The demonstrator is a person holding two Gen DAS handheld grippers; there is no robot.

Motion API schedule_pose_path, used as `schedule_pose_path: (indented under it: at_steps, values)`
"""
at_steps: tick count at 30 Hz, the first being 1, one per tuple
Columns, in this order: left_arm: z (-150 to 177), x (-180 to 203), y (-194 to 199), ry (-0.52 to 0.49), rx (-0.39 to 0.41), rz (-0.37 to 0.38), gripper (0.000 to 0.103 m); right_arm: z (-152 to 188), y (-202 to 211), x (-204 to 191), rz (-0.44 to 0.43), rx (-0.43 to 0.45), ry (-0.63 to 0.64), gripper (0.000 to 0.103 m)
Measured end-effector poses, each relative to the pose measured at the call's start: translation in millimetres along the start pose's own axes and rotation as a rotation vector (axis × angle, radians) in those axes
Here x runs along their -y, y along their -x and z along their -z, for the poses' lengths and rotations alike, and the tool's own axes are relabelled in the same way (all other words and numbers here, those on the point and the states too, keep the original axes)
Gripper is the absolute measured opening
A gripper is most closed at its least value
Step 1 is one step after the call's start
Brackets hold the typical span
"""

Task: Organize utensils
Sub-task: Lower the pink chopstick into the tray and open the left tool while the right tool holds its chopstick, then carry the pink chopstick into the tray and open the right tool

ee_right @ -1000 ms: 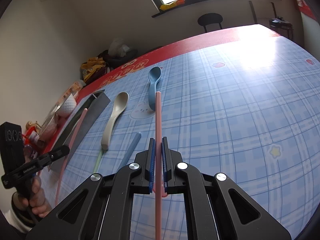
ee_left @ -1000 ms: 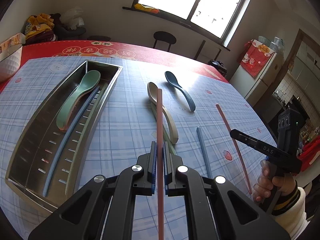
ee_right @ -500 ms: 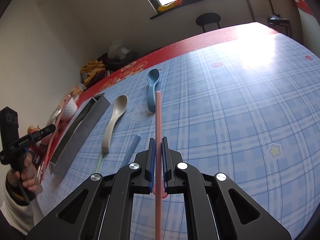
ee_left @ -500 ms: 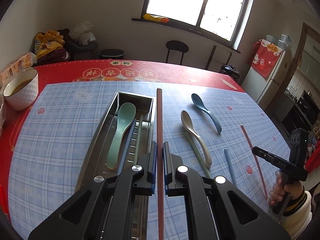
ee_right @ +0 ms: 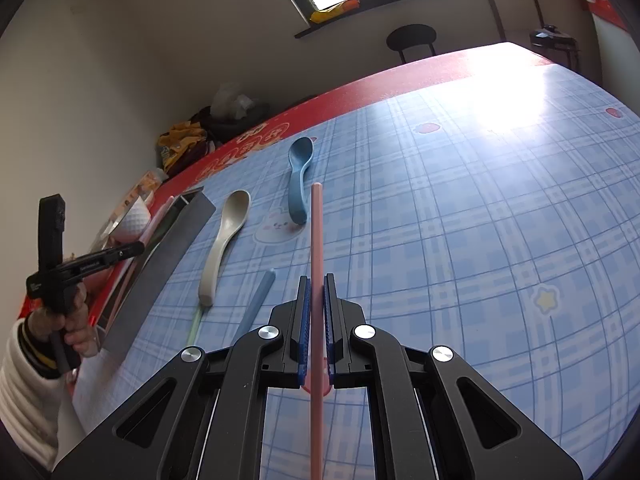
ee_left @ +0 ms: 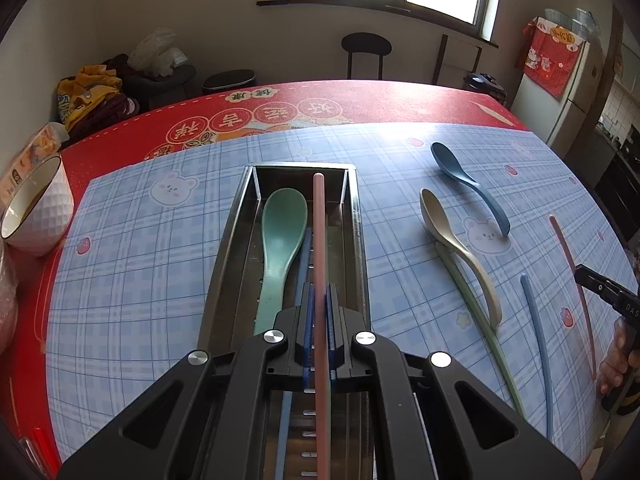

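1. Your left gripper (ee_left: 319, 300) is clamped on a pink chopstick (ee_left: 320, 240), which hangs lengthwise over the steel tray (ee_left: 360, 240), right of the green spoon (ee_left: 280, 236) lying inside
2. Keep the stick parallel to the tray's long walls, lower the far tip to the floor first, then let go
3. Your right gripper (ee_right: 316, 300) is clamped on the second pink chopstick (ee_right: 316, 232), over the mat right of the blue spoon (ee_right: 298, 184); hold it clear until the left hand leaves
4. The beige spoon (ee_left: 452, 248) waits on the mat
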State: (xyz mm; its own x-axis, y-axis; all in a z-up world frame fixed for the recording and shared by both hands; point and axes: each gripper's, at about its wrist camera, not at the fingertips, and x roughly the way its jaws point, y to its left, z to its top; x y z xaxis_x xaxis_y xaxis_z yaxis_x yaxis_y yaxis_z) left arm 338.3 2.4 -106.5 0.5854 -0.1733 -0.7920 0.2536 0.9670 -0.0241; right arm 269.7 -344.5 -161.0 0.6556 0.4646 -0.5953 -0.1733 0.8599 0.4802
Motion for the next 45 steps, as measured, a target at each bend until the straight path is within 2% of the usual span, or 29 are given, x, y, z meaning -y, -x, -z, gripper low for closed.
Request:
schedule_pose_path:
  at_steps: [7, 17, 22, 27, 30, 32, 34, 35, 38, 40, 45]
  values:
    - [0, -6, -15, 0.019, -0.061, 0.008, 0.006, -1, -2, -1, 0.001, -0.004, 0.003, 0.006]
    - [0, 1, -22, -0.006, -0.096, 0.014, 0.006, 0, -2, -1, -0.002, -0.001, -0.001, 0.006]
    - [0, -1, -14, -0.001, -0.072, 0.028, 0.007, 0, -2, -1, -0.003, -0.003, 0.002, 0.006]
    - [4, 1, 7, 0.007, -0.003, 0.032, 0.008, 0, -2, -1, -0.003, 0.000, -0.002, 0.006]
    - [14, 5, 21, -0.002, 0.052, 0.021, 0.019, 0, -2, 0, -0.003, -0.001, -0.004, 0.006]
    - [24, 5, 29, 0.000, 0.077, 0.050, 0.030, 1, -2, -1, -0.002, -0.004, -0.003, 0.006]
    - [36, 4, 38, 0.009, 0.114, 0.056, 0.036, 1, -3, -1, -0.001, -0.006, -0.001, 0.006]
    - [42, 3, 44, 0.010, 0.141, 0.048, 0.038, 1, -3, -1, 0.000, -0.008, 0.000, 0.006]
    - [60, -1, 60, 0.020, 0.223, 0.022, 0.054, 0, -4, -1, 0.005, -0.013, -0.001, 0.006]
    - [72, -5, 68, 0.032, 0.267, 0.011, 0.059, 0, -6, -2, 0.010, -0.020, 0.002, 0.006]
    - [93, -16, 75, 0.053, 0.327, -0.049, 0.074, -1, -11, -5, 0.030, -0.034, 0.002, 0.006]
